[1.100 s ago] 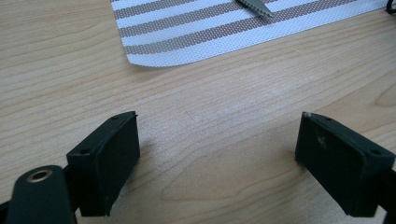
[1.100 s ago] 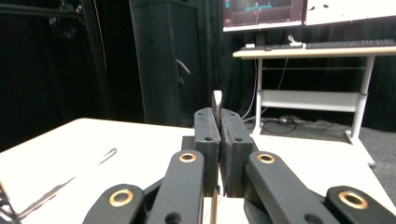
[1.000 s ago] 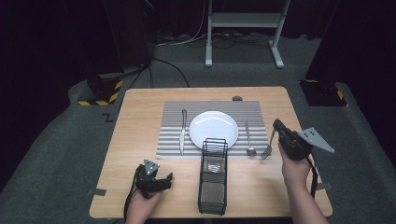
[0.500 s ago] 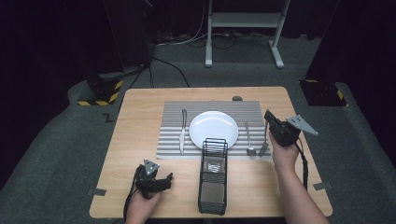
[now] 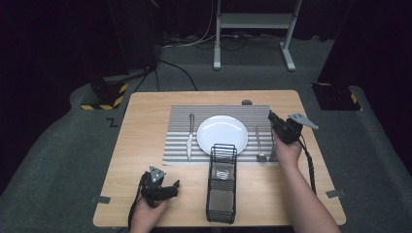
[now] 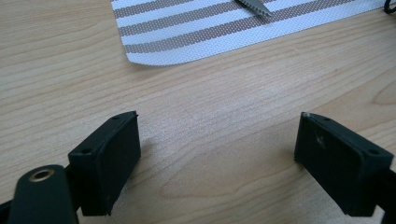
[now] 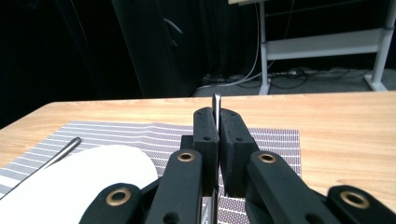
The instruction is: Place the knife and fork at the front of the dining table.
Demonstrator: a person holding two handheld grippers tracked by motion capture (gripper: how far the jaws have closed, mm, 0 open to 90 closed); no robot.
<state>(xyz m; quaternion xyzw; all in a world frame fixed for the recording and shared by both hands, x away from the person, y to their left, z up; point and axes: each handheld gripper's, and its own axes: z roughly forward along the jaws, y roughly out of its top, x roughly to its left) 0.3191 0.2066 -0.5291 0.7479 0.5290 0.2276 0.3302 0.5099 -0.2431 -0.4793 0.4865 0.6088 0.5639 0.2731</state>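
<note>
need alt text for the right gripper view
The right claw is shut on a thin metal utensil handle that sticks up between its black jaws. Beyond lie a striped placemat, a white plate and the wooden table.

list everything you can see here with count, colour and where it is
table: 1, light wood, centre of the high view
placemat: 1, grey and white striped, far middle of the table
plate: 1, white, middle of the placemat
knife: 1, silver, on the placemat left of the plate
spoon: 1, silver, on the placemat right of the plate
wire basket: 1, black, near edge of the table in front of the plate
metal utensil: 1, silver, clamped upright in the right gripper
stand: 1, white, on the floor beyond the table
left gripper: 1, black, fingers apart over bare table
right gripper: 1, black, above the placemat's right edge
</note>
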